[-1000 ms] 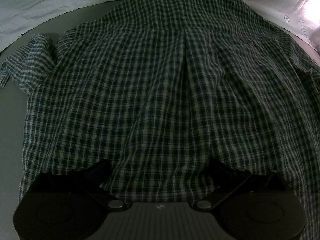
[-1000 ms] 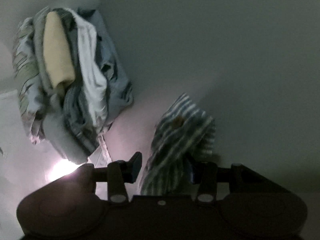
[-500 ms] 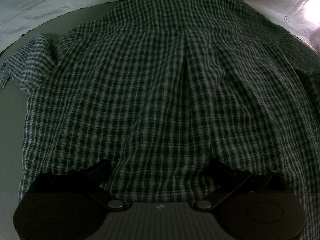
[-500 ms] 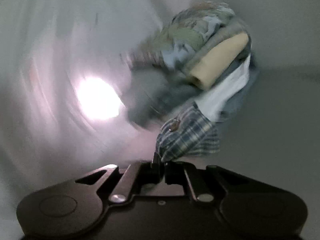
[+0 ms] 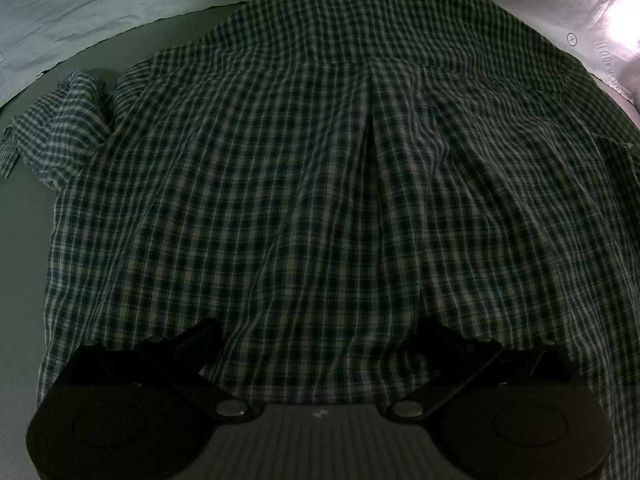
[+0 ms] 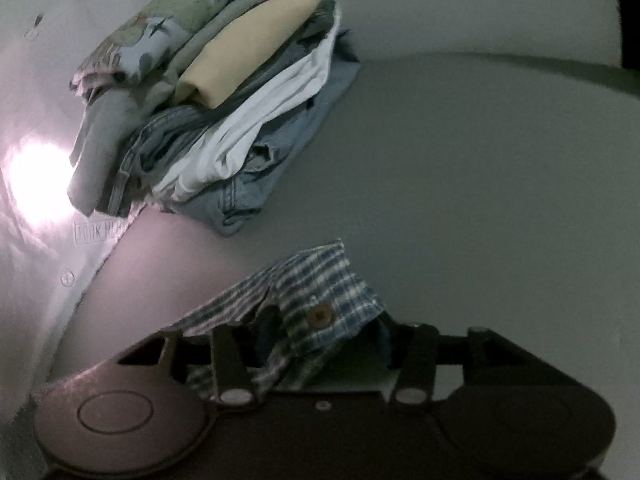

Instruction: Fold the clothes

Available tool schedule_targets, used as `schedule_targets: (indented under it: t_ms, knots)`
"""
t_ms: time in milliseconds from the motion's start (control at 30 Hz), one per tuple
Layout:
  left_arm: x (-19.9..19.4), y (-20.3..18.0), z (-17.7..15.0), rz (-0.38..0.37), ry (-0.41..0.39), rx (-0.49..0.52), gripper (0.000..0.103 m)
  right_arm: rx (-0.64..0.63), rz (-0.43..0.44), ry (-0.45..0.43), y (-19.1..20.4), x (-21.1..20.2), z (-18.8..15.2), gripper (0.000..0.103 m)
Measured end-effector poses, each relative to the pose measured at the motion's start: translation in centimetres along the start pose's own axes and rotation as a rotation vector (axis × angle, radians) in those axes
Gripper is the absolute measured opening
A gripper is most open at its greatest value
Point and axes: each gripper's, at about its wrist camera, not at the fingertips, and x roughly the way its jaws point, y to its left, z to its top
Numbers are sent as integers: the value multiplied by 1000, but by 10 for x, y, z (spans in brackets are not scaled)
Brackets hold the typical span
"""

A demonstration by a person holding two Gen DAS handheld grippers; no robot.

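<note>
"LOOK HERE" is printing on the sheet (image 6: pixel 48 208) left of the right gripper (image 6: pixel 320 340), whose jaws are gaping around the plaid cuff (image 6: pixel 320 304); the left gripper (image 5: pixel 316 344) is spreading its jaws wide over the shirt (image 5: pixel 320 180).

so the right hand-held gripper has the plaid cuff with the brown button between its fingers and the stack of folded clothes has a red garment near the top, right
Not quite. In the right wrist view, the garment near the top of the stack of folded clothes is pale yellow, not red. The right hand-held gripper does have the plaid cuff with the brown button between its fingers.
</note>
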Motion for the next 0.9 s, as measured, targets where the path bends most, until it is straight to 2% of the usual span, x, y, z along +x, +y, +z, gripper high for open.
schedule_targets:
  t_ms: [33, 100, 200, 267, 367, 400, 433, 500, 533, 567, 633, 667, 767, 900]
  knots:
    - [0, 0, 0, 0, -1, 0, 103, -52, -2, 11, 5, 2, 1, 21]
    - [0, -1, 0, 0, -2, 0, 103, -226, -47, 25, 22, 7, 4, 18]
    - [1, 0, -2, -1, -7, 1, 103, -502, -175, -53, 40, 9, 2, 17]
    - [0, 0, -2, -1, -12, 1, 103, -548, -265, -67, 36, 22, 3, 17]
    - [1, 0, -2, -1, -16, 1, 103, -503, -287, -86, 25, 30, 9, 21]
    - [1, 0, -3, 0, -18, 0, 103, -497, -295, -89, 24, 30, 10, 30]
    - [1, 0, -3, 0, -20, -1, 103, -494, -311, -90, 23, 30, 11, 43]
    - [1, 1, -3, 0, -25, -1, 103, -484, -330, -86, 21, 28, 13, 55]
    - [1, 1, -3, 0, -28, -2, 103, -465, -332, -78, 20, 24, 13, 66]
    - [0, -1, -4, 1, -32, -3, 103, -437, -331, -74, 18, 19, 13, 72]
    - [-2, -2, -6, 1, -39, -4, 103, -363, -291, -75, 15, 5, 9, 85]
    - [-2, -1, -7, 0, -42, -3, 103, -333, -248, -67, 14, -3, 4, 87]
    - [-7, 0, -13, 5, -58, 0, 103, -296, -49, 3, 19, -27, -19, 87]
    - [-36, 18, -37, 117, -158, 12, 103, -363, 197, 121, 39, -56, -62, 85]
